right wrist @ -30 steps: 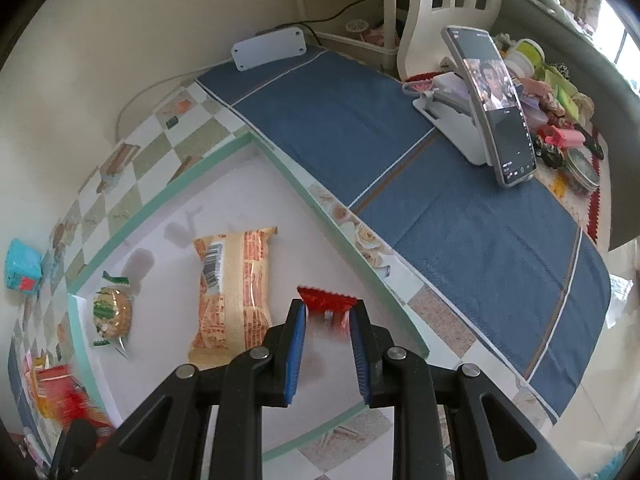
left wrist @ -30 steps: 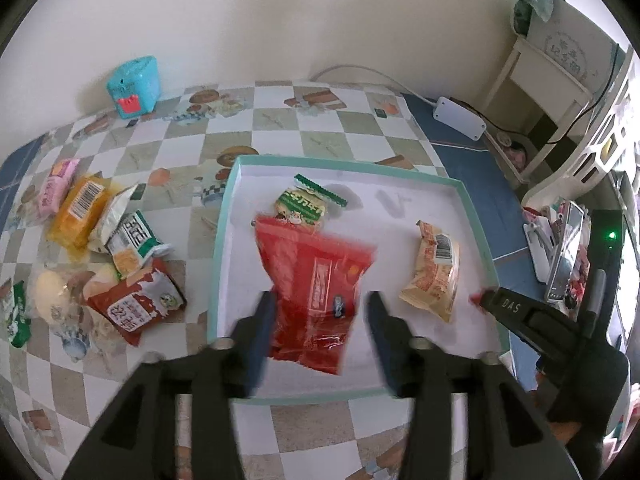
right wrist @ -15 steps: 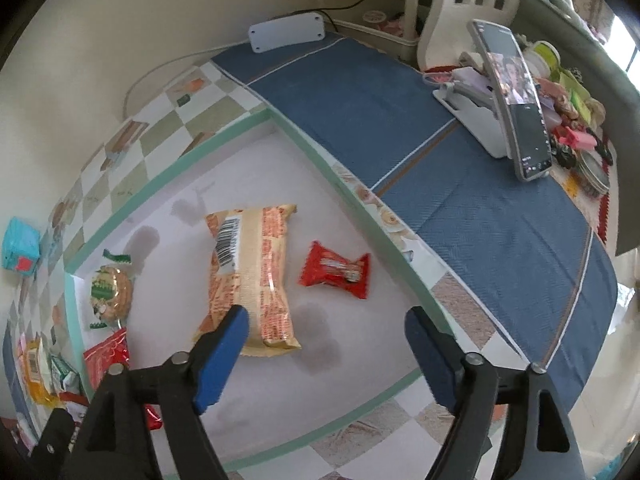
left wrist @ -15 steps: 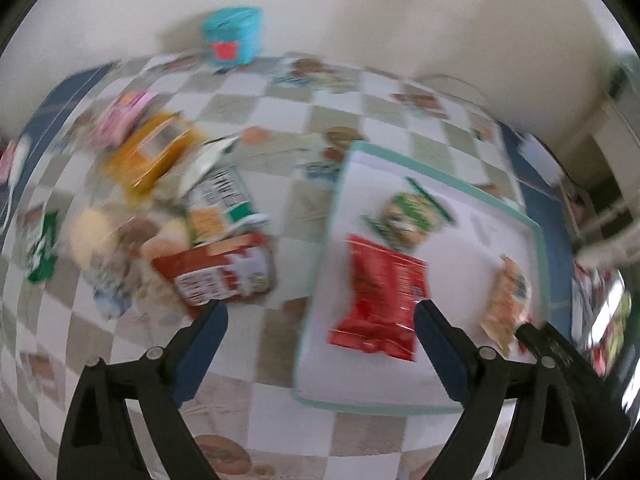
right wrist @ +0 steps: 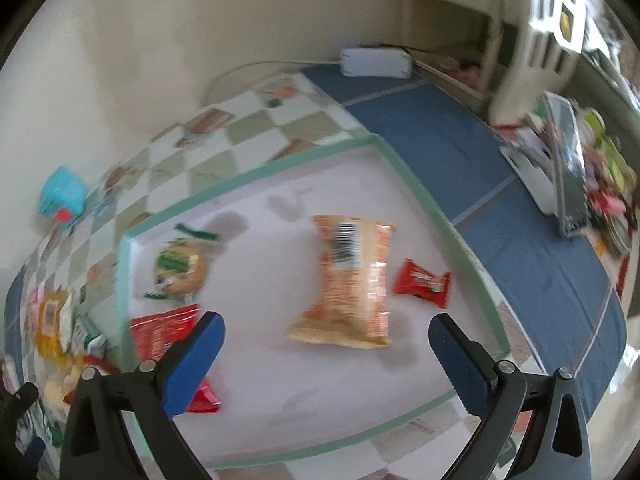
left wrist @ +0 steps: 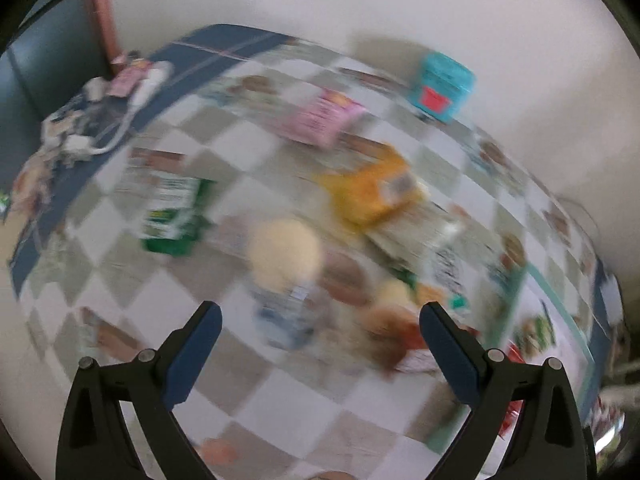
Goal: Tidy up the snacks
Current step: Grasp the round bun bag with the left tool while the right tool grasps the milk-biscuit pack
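My left gripper [left wrist: 320,344] is open and empty above a blurred pile of loose snacks on the checkered table: a round pale bun pack [left wrist: 285,254], an orange pack [left wrist: 370,188], a pink pack [left wrist: 322,120] and a green pack [left wrist: 172,210]. My right gripper [right wrist: 324,356] is open and empty above the white tray with a green rim [right wrist: 440,216]. In the tray lie an orange snack bag [right wrist: 350,280], a small red candy [right wrist: 420,282], a green-labelled round pack [right wrist: 180,266] and a red bag [right wrist: 160,330].
A teal box [left wrist: 442,84] stands by the wall. A blue cloth [right wrist: 500,184] lies right of the tray, with a phone on a stand [right wrist: 568,168] and clutter beyond. A white power strip [right wrist: 376,62] lies at the back.
The left gripper let go of the red bag in the tray, opened wide and swung left over the loose snacks. The right gripper released the red candy in the tray, opened and drew back.
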`<state>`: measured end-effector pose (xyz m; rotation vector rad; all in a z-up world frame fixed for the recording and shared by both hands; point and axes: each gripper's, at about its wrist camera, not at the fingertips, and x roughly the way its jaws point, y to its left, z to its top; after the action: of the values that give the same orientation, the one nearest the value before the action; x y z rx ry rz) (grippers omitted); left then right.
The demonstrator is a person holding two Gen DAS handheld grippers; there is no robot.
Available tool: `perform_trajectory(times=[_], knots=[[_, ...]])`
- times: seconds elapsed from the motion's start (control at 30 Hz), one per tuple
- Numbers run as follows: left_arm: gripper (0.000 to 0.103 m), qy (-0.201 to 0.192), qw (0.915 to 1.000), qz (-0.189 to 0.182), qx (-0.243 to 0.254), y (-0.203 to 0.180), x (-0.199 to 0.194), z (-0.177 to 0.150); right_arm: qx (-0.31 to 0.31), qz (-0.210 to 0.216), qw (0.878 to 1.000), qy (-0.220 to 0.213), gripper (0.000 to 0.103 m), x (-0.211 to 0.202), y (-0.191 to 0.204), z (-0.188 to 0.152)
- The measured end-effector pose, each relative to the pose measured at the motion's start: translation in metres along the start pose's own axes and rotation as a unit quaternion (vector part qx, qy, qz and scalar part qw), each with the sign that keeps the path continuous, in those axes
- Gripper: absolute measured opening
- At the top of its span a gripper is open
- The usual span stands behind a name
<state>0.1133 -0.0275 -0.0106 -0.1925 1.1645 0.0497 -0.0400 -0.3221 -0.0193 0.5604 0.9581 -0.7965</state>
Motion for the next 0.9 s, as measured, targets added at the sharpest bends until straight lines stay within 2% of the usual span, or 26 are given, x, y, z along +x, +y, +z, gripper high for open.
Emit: perform_trajectory(times=[0.2,0.37,0.47,0.7,0.9], knots=[[0.099,-0.015,0.9981,0.04,-0.043,0.043,-0.003,0.013,-0.067,0.005,0.998,-0.008,0.103,-0.011,0.045,-0.016],[0.099,-0.022,0.9951,0.065,-0.071,0.077,-0.002,0.024,-0.128,0.029,0.991,-0.001,0.103,-0.018,0.093,-0.038],[0.099,-0.014,0.9945,0.068,-0.079,0.091,0.004,0.027,-0.16,0.05,0.986,0.005,0.103,-0.02,0.124,-0.048],[0.099,0.004,0.991,0.066,-0.116,0.122,0.017,0.033,-0.18,0.079,0.98,0.03,0.103,-0.021,0.17,-0.064],[0.099,0.015,0.9883,0.057,-0.141,0.14,0.024,0.036,-0.212,0.094,0.972,0.037,0.103,-0.016,0.206,-0.066]])
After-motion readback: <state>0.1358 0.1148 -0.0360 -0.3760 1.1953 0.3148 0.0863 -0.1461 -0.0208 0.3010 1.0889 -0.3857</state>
